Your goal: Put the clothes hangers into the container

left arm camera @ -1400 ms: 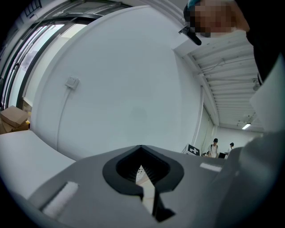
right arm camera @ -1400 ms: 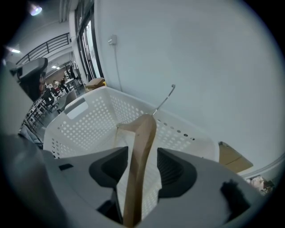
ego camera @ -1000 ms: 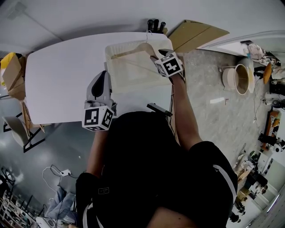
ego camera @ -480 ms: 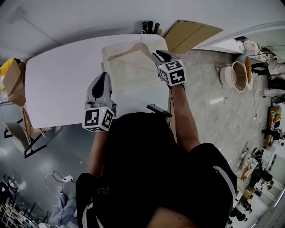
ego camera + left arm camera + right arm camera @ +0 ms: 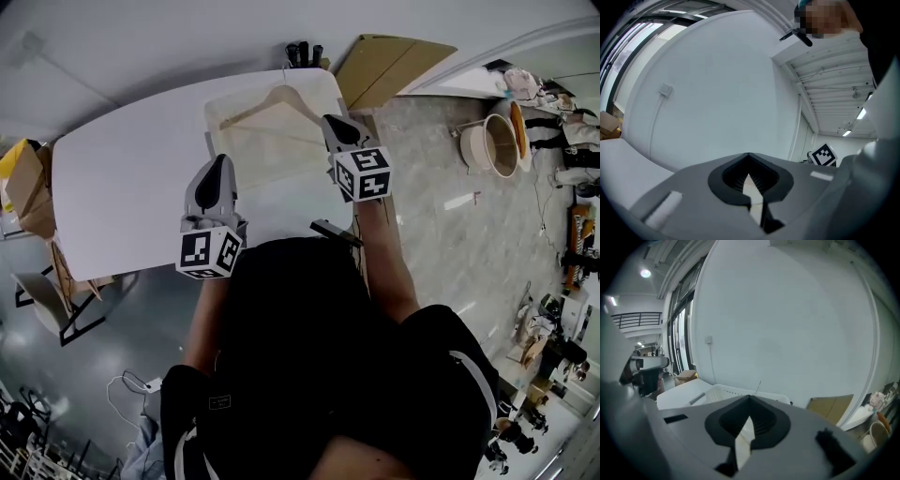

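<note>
The wooden hanger [image 5: 253,105] lies crosswise in the white container [image 5: 214,141] just ahead of our right gripper [image 5: 336,123], whose jaws have just closed on nothing; our left gripper [image 5: 217,161], likewise shut and empty, sits farther off.

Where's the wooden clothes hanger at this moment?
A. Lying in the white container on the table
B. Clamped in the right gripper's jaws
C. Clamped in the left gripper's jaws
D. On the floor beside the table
A: the hanger lies in the container on the table, and the jaws of the right gripper, which have just been closing, have nothing between them.
</note>
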`<action>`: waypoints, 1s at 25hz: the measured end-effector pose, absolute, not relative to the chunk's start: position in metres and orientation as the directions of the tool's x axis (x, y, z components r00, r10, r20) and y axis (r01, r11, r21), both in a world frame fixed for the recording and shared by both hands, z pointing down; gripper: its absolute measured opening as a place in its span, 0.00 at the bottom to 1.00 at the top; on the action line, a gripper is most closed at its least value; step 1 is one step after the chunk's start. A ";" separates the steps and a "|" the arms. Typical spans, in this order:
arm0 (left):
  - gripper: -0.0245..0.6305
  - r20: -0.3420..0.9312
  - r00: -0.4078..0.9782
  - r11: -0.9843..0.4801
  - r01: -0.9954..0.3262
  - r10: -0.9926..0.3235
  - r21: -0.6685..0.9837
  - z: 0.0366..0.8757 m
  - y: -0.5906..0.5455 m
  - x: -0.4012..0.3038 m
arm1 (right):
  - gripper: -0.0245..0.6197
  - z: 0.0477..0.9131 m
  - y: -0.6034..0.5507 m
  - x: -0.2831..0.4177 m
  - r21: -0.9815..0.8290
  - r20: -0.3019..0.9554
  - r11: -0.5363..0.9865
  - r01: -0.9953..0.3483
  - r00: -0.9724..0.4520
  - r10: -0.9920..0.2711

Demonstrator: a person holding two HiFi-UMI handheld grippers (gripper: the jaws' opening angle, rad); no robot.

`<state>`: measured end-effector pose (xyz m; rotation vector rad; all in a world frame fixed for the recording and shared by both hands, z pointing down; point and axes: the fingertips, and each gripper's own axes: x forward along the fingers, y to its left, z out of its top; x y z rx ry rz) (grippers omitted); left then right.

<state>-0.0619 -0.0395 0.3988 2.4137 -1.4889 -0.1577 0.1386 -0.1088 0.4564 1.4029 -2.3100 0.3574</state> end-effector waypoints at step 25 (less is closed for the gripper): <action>0.04 0.082 0.491 -0.453 -0.846 -0.867 0.281 0.411 -0.016 -0.048 | 0.06 0.464 -0.036 0.124 -0.091 0.382 0.438 -0.894 -0.438 -0.814</action>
